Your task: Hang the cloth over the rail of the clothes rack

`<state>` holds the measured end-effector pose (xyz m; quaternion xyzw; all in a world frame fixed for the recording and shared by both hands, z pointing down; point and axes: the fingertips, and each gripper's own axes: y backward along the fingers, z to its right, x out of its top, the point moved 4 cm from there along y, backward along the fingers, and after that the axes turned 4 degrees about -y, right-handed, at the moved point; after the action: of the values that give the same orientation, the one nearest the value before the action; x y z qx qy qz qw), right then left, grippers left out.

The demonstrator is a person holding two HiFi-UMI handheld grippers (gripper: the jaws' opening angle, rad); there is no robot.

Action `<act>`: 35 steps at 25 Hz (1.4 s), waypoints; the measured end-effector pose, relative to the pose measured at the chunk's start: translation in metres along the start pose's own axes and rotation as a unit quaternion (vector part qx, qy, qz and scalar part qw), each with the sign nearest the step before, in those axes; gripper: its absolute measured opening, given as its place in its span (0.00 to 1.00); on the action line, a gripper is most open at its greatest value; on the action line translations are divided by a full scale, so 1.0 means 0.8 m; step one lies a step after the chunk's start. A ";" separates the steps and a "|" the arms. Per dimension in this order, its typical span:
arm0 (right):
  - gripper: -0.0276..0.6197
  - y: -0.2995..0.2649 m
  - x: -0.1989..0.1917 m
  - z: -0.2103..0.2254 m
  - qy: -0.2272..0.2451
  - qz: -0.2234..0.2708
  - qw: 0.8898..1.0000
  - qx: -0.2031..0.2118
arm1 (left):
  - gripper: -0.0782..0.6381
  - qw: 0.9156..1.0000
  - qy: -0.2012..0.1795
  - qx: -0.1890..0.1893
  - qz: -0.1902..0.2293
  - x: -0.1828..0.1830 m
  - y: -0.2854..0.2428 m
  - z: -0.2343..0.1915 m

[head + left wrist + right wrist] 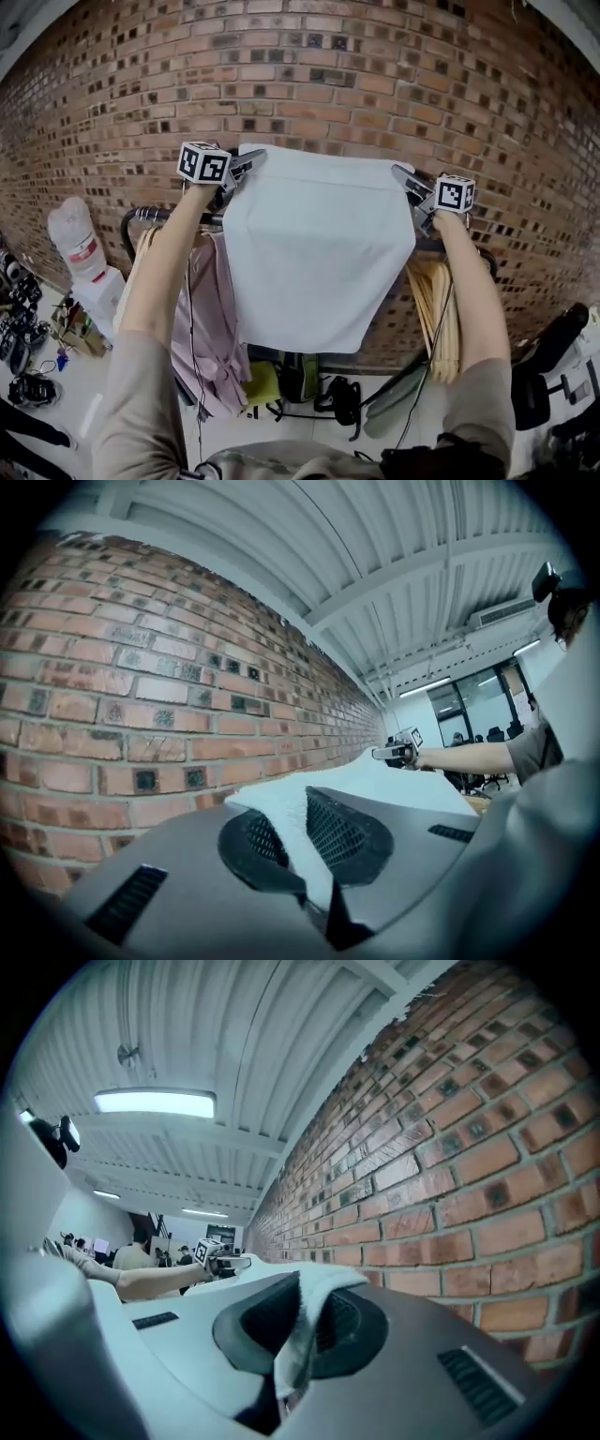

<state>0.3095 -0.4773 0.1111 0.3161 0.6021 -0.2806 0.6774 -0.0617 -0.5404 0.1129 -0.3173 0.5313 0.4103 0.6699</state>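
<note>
The white cloth (319,253) hangs spread wide in front of the brick wall (375,75), held up by its two top corners. The left gripper (249,163) is closed on the corner at ten o'clock of the cloth and the right gripper (405,177) on the corner at two o'clock — both pinch fabric between their jaws. The rack rail (139,215) shows on both sides of the cloth, with a pink garment (211,328) at eight o'clock and wooden hangers (439,309) at four o'clock.
</note>
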 end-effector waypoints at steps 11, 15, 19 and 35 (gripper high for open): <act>0.07 -0.011 -0.012 0.011 0.004 -0.028 1.000 0.004 | 0.13 0.997 0.063 -0.032 -0.039 -0.044 -0.015 -0.004; 0.07 -0.011 -0.012 0.019 -0.006 -0.028 1.000 -0.007 | 0.13 0.995 0.081 -0.031 -0.039 -0.044 -0.019 -0.006; 0.08 -0.018 -0.021 0.022 -0.014 -0.041 0.999 -0.016 | 0.14 0.990 0.116 -0.064 -0.047 -0.050 -0.023 -0.001; 0.51 -0.025 -0.056 0.019 -0.072 -0.094 0.992 -0.038 | 0.51 0.981 0.131 -0.099 -0.107 -0.084 -0.031 0.023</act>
<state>0.2990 -0.5020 0.1546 0.2111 0.5887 -0.3420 0.7014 -0.0378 -0.5502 0.1822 -0.4878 0.5343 0.3414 0.6001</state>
